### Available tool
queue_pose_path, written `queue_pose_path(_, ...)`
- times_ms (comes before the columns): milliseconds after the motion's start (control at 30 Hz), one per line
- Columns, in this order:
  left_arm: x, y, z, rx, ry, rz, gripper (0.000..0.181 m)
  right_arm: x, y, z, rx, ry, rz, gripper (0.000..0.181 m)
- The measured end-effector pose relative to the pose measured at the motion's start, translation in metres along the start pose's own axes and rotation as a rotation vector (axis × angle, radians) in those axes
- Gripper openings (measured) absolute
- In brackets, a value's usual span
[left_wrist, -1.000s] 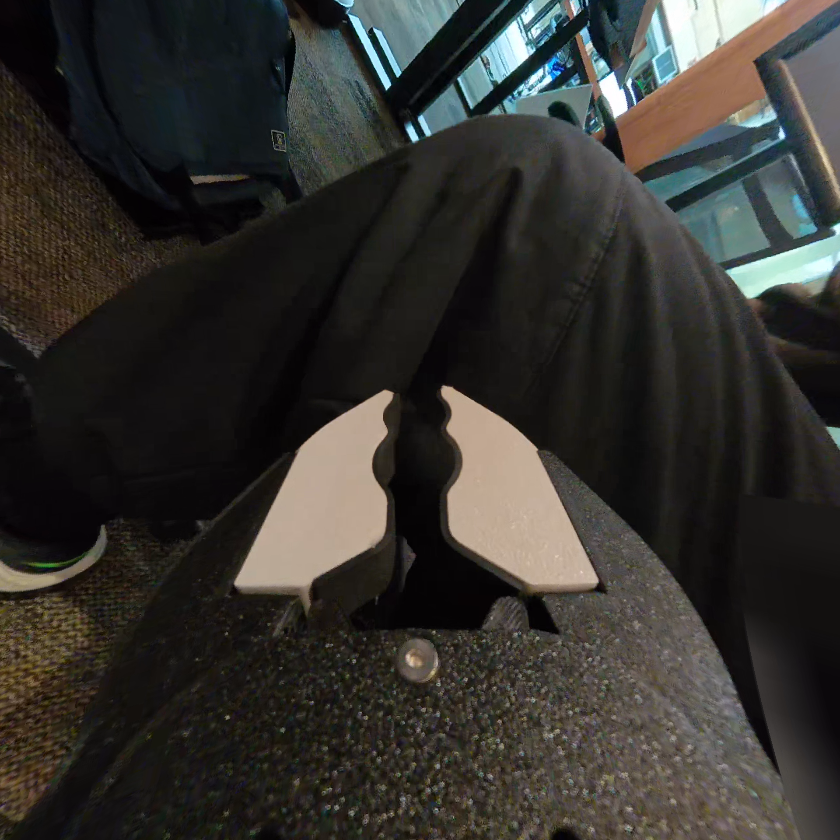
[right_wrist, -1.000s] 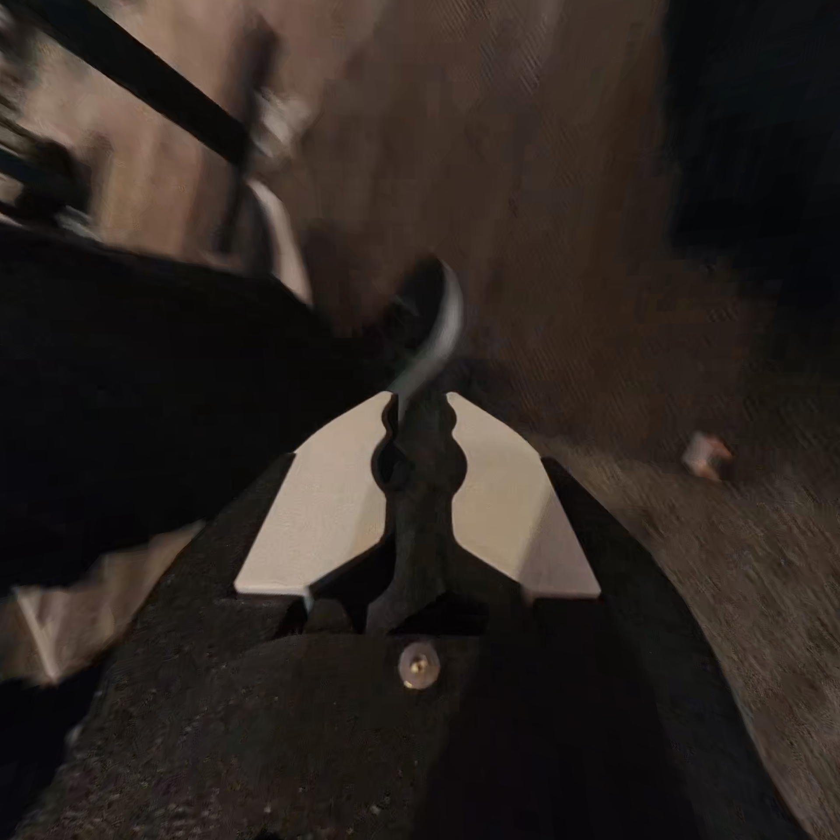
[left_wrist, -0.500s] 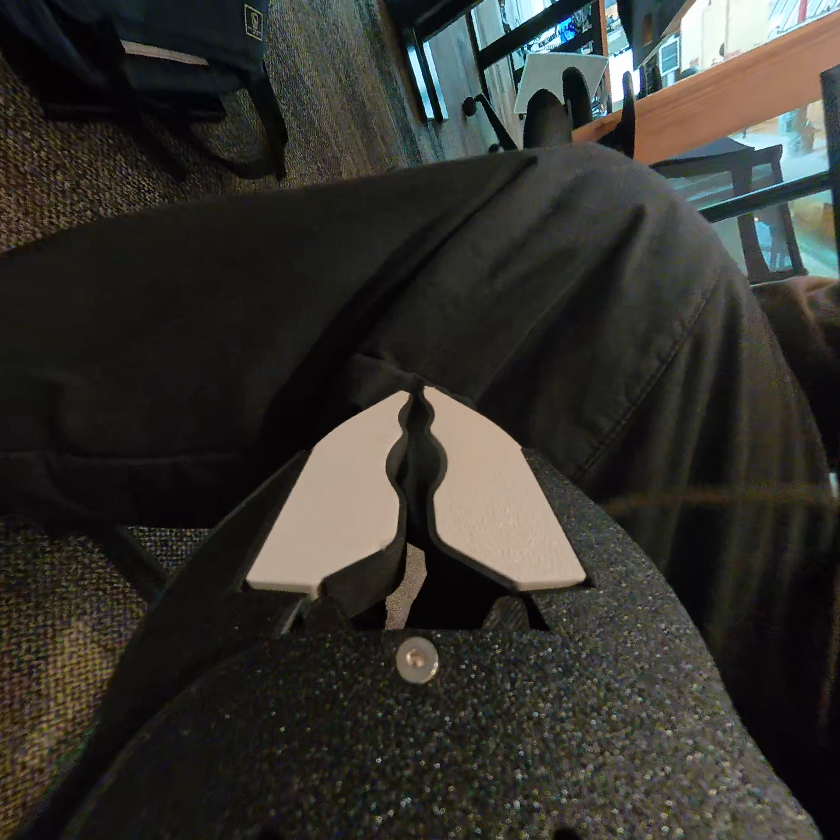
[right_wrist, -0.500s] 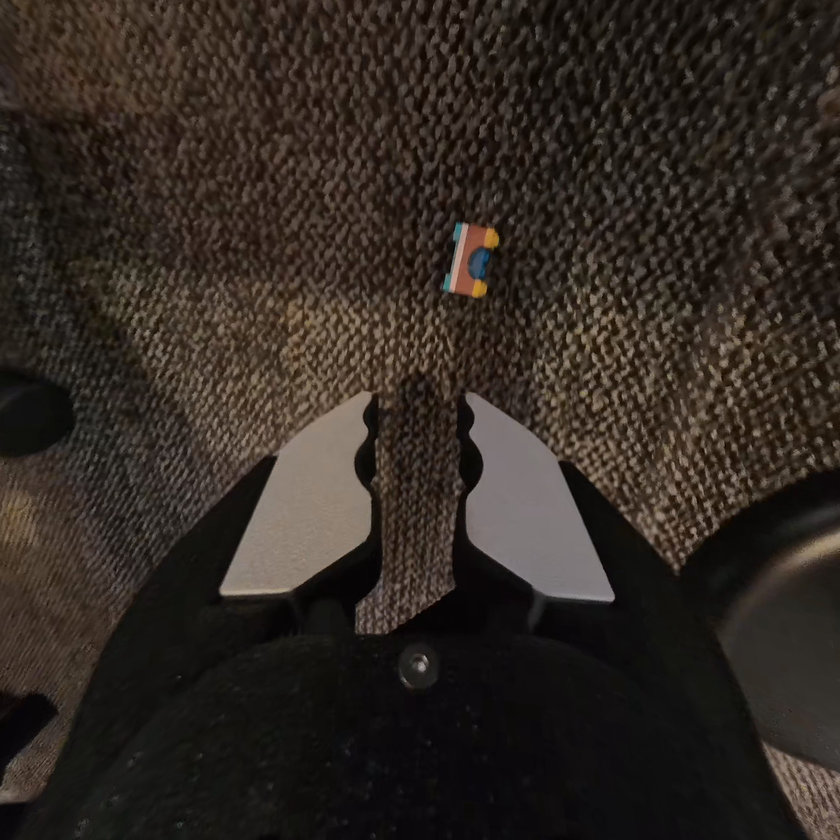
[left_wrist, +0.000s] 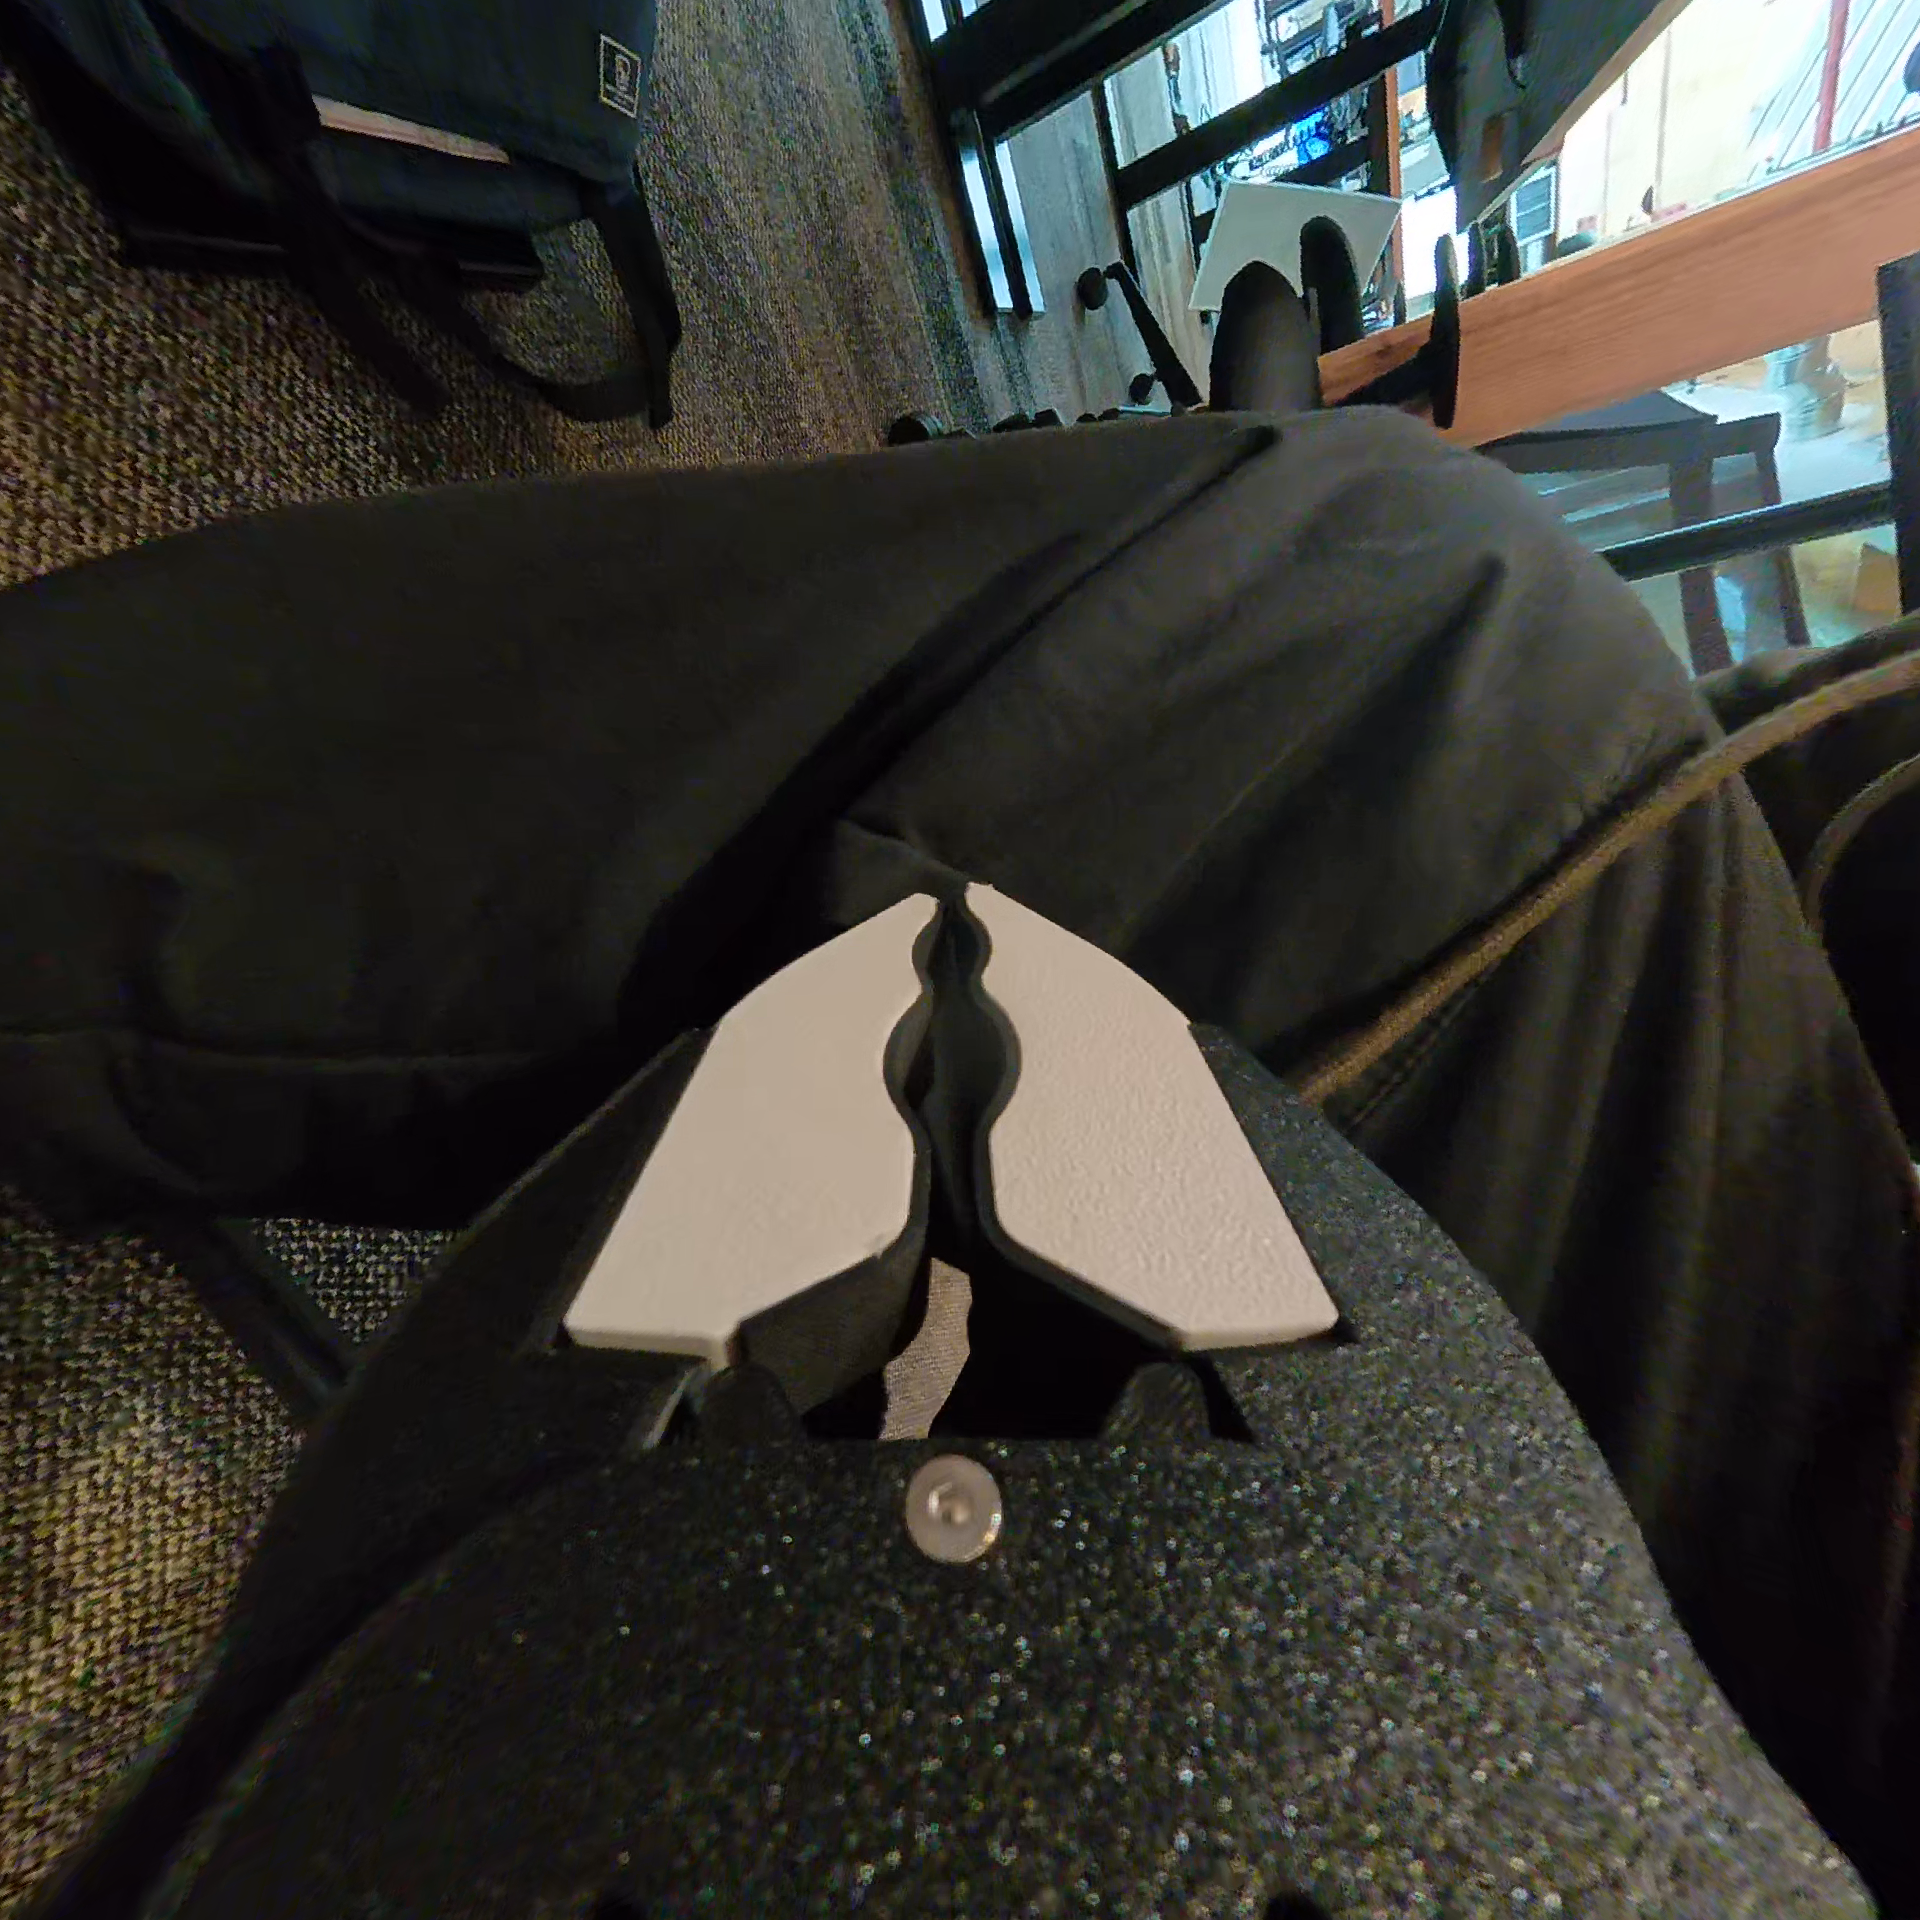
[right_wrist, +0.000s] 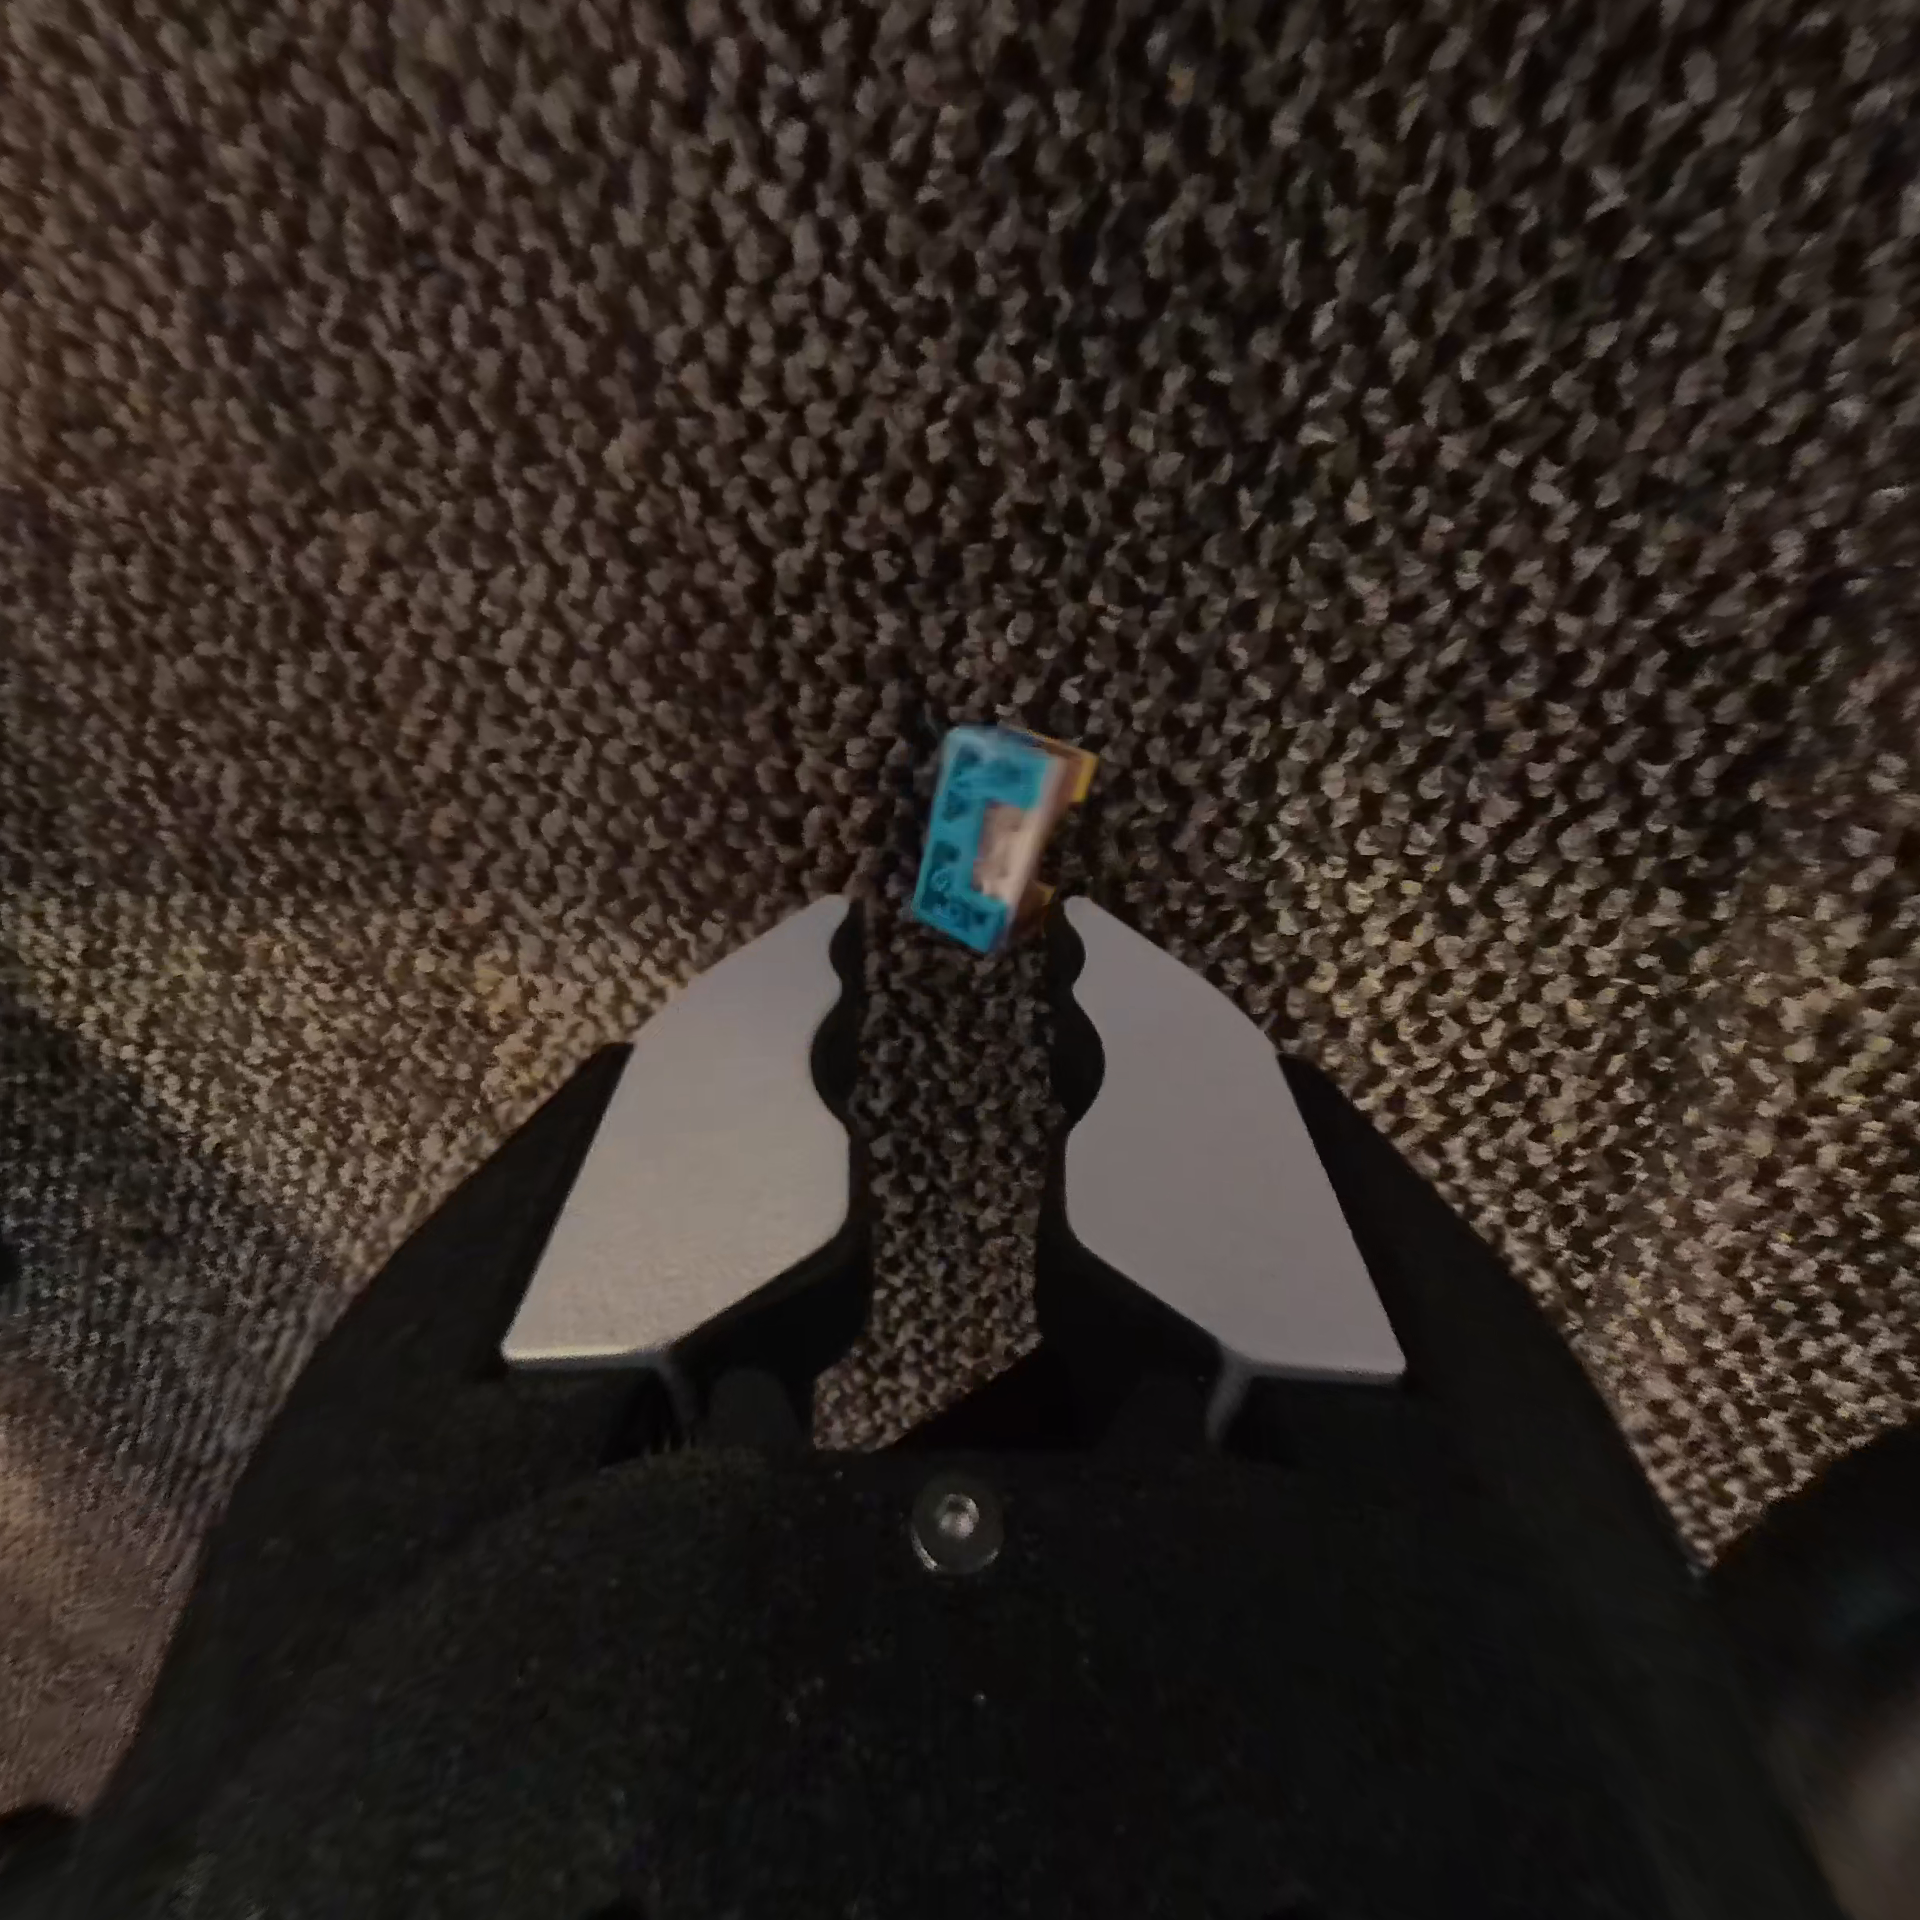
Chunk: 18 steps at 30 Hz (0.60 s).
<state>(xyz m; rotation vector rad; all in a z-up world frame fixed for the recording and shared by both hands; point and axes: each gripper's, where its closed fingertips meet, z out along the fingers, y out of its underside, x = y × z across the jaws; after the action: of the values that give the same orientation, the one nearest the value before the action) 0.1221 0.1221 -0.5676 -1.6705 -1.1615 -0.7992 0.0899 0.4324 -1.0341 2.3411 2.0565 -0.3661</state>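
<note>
one speckled loop-pile carpet (right_wrist: 1351, 468) fills the right wrist view. one black-trousered leg (left_wrist: 727, 707) crosses the left view. left gripper (left_wrist: 954, 902) jaws nearly closed, empty, against the cloth. right gripper (right_wrist: 956, 914) jaws apart; one small blue block (right_wrist: 977, 842), long axis up-frame, at its tips.

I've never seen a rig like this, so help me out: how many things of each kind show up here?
Grippers: 2 (left gripper, right gripper)
Small blue toy block on the carpet: 1
Person's trouser leg: 1
Dark bag: 1
Total: 5
</note>
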Motion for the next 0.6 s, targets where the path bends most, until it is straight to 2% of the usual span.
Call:
queue_pose_path(67,-0.001,0.0,-0.002,0.004,0.005,-0.003,0.0,0.0,0.005,0.004,-0.044,-0.022,0.001,0.025)
queue_pose_path(167,-0.002,0.0,-0.003,0.014,0.009,-0.006,0.0,0.002,0.005,0.0,-0.042,-0.022,-0.01,0.0)
queue_pose_path(433,0.001,-0.001,-0.004,0.025,0.015,0.004,0.002,-0.003,0.005,-0.018,0.008,-0.048,0.058,0.0)
queue_pose_path(500,0.001,0.0,-0.005,0.027,0.02,0.006,0.001,-0.003,0.001,-0.018,0.029,-0.062,0.11,0.016)
queue_pose_path(600,0.0,0.001,-0.007,0.04,0.034,-0.009,0.0,-0.005,-0.005,-0.013,0.047,-0.089,0.211,0.03)
